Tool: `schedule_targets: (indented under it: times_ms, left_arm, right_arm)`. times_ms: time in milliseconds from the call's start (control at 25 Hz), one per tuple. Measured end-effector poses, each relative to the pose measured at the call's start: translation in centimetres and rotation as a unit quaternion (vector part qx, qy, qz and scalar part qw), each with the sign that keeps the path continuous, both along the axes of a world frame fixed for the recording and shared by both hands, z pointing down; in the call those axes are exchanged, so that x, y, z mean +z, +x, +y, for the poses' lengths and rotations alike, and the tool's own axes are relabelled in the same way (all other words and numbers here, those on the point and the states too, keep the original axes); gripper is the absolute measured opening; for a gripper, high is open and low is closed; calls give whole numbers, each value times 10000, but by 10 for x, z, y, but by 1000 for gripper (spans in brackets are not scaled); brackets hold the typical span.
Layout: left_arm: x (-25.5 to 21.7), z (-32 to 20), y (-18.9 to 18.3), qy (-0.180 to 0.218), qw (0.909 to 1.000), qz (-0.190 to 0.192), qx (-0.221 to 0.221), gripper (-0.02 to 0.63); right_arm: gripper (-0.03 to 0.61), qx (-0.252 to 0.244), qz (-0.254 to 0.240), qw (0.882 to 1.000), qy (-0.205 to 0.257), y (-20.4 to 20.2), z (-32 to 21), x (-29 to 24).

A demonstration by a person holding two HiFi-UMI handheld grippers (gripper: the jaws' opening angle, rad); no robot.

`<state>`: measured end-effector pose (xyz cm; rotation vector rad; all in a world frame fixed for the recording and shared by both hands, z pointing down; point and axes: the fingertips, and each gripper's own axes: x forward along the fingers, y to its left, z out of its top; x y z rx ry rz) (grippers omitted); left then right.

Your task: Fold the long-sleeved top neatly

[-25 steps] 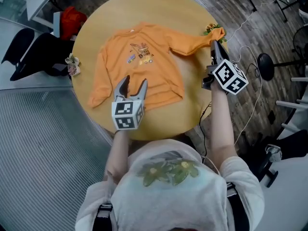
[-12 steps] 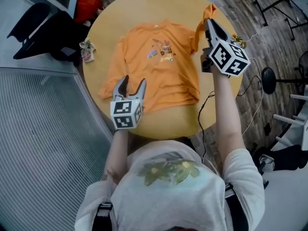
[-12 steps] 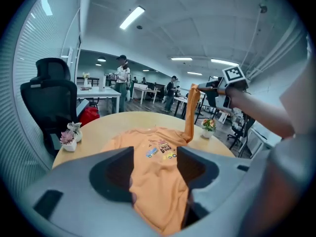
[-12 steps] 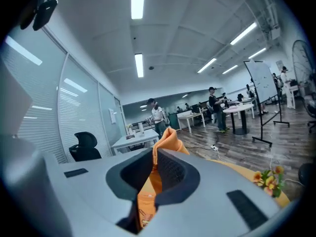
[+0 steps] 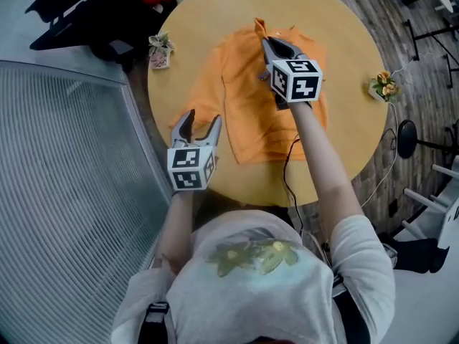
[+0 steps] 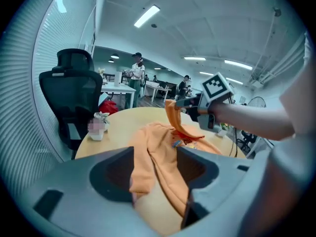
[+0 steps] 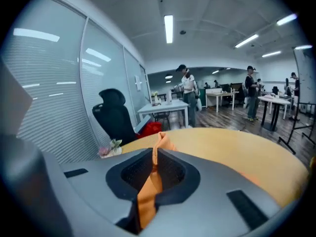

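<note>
An orange long-sleeved top (image 5: 247,110) lies on the round wooden table (image 5: 344,34). My right gripper (image 5: 267,43) is shut on the cuff of the right sleeve (image 5: 259,29) and holds it raised over the chest, near the collar. In the right gripper view the orange cuff (image 7: 159,143) stands up out of the closed right gripper (image 7: 152,168). My left gripper (image 5: 201,119) is open, with nothing in it, by the end of the left sleeve (image 5: 204,95) at the table's near left edge. The left gripper view shows that left sleeve (image 6: 140,167) lying between and beyond the jaws.
A small flower pot (image 5: 161,49) stands at the table's far left, another (image 5: 382,87) at its right edge. A black office chair (image 5: 86,13) and a ribbed glass wall are to the left. A black cable (image 5: 287,156) hangs under my right arm. People stand far off in the room.
My right gripper has carried the right sleeve from the table's right side leftwards over the top's body. My left gripper, still open, has shifted from the hem to the left sleeve's end.
</note>
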<state>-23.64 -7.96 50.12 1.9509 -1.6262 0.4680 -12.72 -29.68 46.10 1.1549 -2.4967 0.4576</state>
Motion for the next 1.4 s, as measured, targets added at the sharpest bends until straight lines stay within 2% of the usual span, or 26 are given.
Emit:
schedule_targets:
  times_ms: [240,520,680,800,1000,1120,1280,1400]
  left_arm:
    - [13,10,-43,-161,9996,24,-237,265]
    - [32,21,-76,-356,9986,35,-399,265]
    - [47,25,-83,-511,9978,75,-417,265]
    - [57,27,-90,-695,9964,129,-475,265]
    - [72,25,-104,-922,9945,52,-493,265]
    - [86,20,-110,-1115,9932,34,-343,264]
    - [106,11,-103,-1544,9879,99,-52,246]
    - [110,10,-96,-1951,9803,250,-180,235]
  right_arm:
    - [40,-506,967,9902,-869,-61,33,115]
    - [41,-488,1258,9821,-1314,-69,47,160]
    - [47,-544,1104,9823,-1414,-71,54,159]
    - [115,-611,914,9823,-1515,-71,65,150]
    - [115,-642,590,9860,-1418,-63,94,127]
    - [115,-648,472,9861,-1454,-54,116,120]
    - [115,-553,372,9855,-1558,-38,142,114]
    - [116,-440,280,9852,-1635,-27,159,110]
